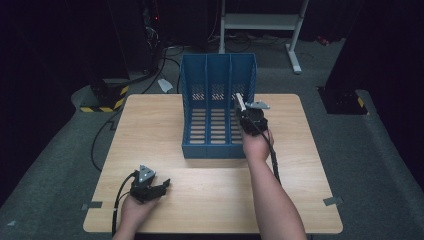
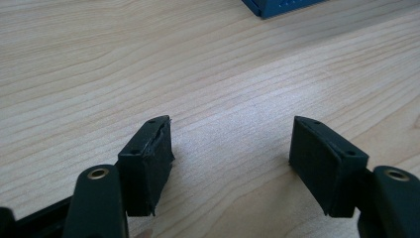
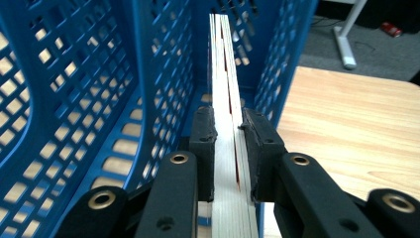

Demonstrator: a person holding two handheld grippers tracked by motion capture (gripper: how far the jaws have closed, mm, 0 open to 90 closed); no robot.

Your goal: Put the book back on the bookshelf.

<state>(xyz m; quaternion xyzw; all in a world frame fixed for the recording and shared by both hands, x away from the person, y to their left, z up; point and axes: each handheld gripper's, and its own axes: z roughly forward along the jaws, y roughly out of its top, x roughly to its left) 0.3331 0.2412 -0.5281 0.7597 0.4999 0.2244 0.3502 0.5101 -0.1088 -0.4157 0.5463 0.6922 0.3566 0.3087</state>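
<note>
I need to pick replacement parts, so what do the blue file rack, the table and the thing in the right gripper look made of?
File rack: likely moulded plastic, glossy blue lattice walls. Table: pale wood or wood-look laminate, matt, with grain lines. Book in the right gripper: seemingly paper, with stacked cream page edges.

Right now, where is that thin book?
The book stands on edge in the blue file rack's rightmost compartment, clamped by the right gripper.
</note>
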